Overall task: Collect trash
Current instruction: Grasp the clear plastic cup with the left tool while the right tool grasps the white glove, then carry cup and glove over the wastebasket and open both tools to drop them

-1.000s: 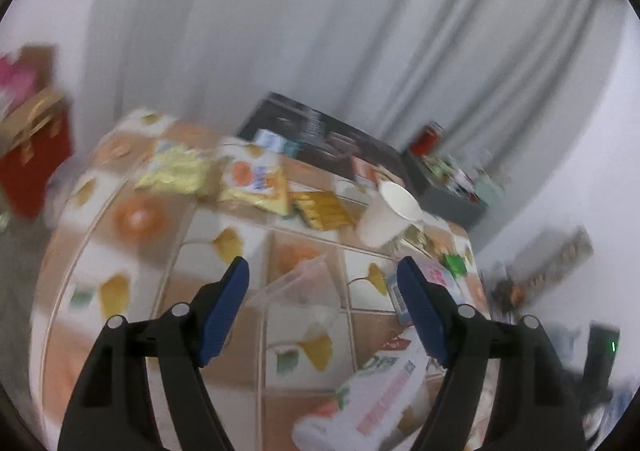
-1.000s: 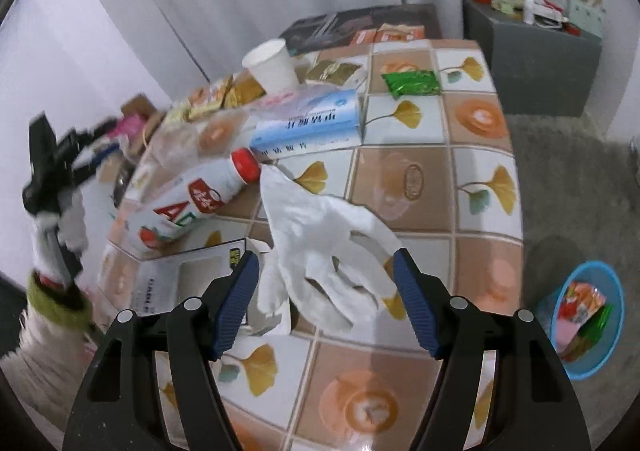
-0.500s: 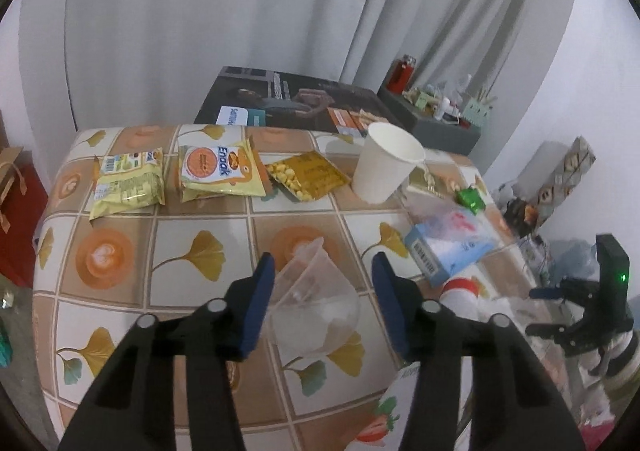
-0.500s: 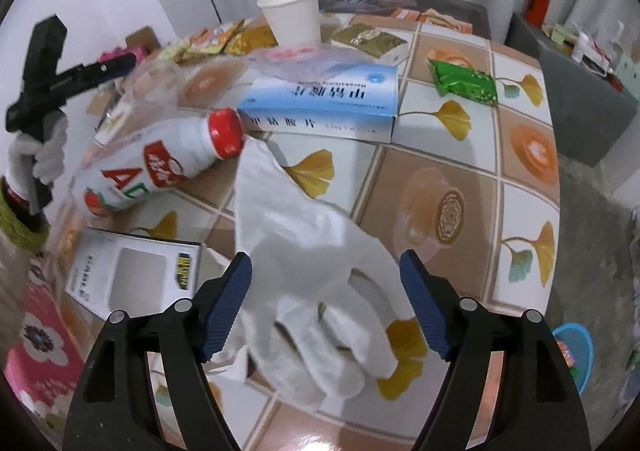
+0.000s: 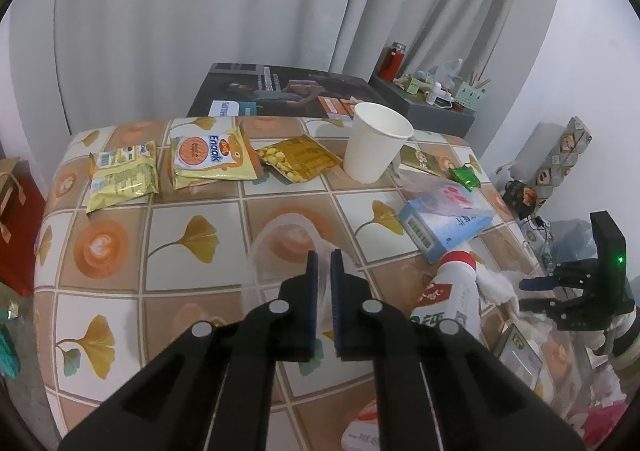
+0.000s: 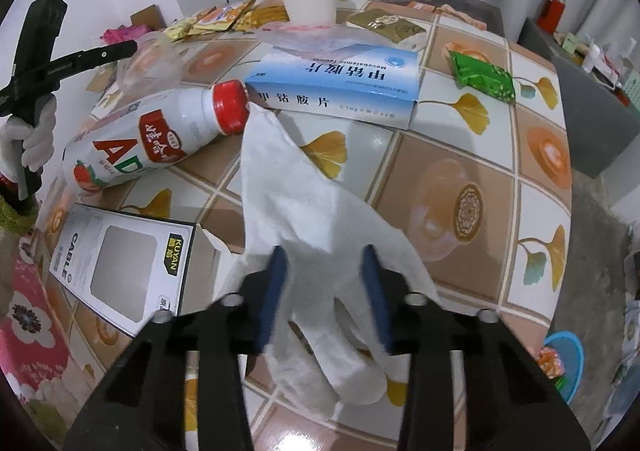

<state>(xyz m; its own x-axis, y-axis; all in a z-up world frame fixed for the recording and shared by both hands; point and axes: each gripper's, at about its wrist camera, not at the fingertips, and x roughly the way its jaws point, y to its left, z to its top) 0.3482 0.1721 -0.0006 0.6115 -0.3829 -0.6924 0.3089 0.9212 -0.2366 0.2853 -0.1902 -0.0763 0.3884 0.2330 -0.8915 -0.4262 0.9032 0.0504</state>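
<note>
My left claw pinches the clear plastic cup; my right claw is closing around the white glove. Nearly all trash remains.

Bottle lies left of glove.

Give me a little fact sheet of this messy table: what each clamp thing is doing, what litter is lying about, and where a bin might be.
Left gripper: shut on a squashed clear plastic cup
Right gripper: jaws closing around a white glove that lies between them
Table: tiled pattern with yellow leaves
Lying on its side: drink bottle with a red cap
Standing upright: paper cup
Boxes: blue medicine box; white cable box
Snack packets: yellow ones at the far edge; a green one
Possible bin: blue tub on the floor, wrappers inside
</note>
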